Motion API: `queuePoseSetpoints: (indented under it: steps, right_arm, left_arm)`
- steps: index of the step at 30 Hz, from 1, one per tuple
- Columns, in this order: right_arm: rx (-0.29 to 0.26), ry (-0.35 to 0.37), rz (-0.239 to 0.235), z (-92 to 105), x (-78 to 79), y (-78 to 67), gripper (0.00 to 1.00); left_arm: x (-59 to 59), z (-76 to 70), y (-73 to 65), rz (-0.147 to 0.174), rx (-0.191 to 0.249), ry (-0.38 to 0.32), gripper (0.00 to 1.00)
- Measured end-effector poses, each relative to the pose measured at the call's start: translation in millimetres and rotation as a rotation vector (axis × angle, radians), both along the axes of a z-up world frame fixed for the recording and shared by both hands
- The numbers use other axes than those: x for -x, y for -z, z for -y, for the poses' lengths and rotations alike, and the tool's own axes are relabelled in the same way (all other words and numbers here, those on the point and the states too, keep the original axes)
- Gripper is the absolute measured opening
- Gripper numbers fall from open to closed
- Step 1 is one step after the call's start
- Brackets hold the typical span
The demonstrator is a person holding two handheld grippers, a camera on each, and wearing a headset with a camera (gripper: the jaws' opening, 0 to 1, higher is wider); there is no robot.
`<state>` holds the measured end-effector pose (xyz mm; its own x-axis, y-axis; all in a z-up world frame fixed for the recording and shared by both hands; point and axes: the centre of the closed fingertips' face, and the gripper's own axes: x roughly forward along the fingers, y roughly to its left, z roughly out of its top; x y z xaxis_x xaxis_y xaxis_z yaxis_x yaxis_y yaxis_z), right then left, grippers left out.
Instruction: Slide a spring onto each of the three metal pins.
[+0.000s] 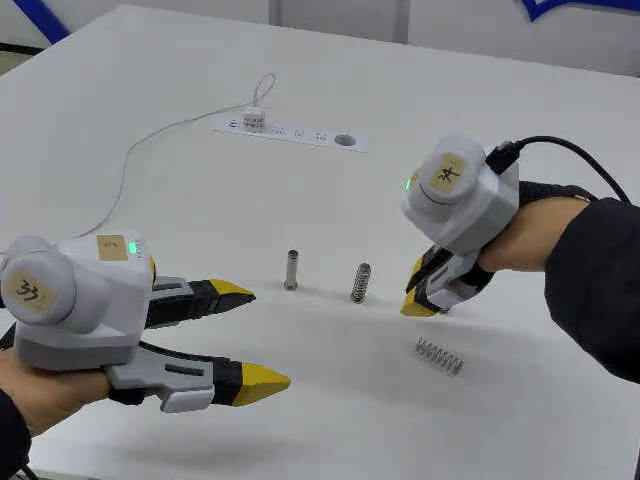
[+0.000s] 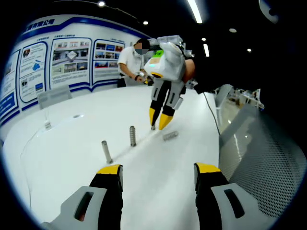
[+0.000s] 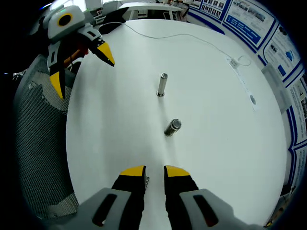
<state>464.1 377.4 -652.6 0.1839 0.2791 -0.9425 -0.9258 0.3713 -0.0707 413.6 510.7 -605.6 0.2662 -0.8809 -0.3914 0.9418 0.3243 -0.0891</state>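
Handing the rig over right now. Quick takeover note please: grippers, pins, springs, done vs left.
Left gripper: open, empty, hovering short of the pins.
Right gripper: tips down at the table, jaws nearly together; can't tell if they hold anything.
Bare pin stands upright; beside it, sprung pin. Loose spring lies flat near the right gripper.
Done: one spring visibly on.
Left: bare pin needs a spring; check what sits at the right gripper's tips.
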Motion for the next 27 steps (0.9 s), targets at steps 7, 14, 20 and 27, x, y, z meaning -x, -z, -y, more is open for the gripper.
queuePoseSetpoints:
  steps: [7,14,20,27]
  right_arm:
    - [0.028,0.021,-0.044,10.1,9.4,18.5,0.16]
    - [0.038,0.04,-0.079,13.7,13.5,32.4,0.16]
    - [0.049,0.043,-0.099,13.9,15.8,41.0,0.15]
    - [0.045,0.046,-0.097,14.7,15.9,40.4,0.13]
  left_arm:
    - [1.5,1.9,-1.0,0.001,0.002,0.01,0.61]
    - [2.0,0.3,-0.6,-0.003,0.004,0.006,0.6]
    - [2.7,-0.2,-0.3,-0.005,0.005,0.004,0.6]
    - [3.2,-1.2,0.4,-0.008,0.001,0.003,0.6]
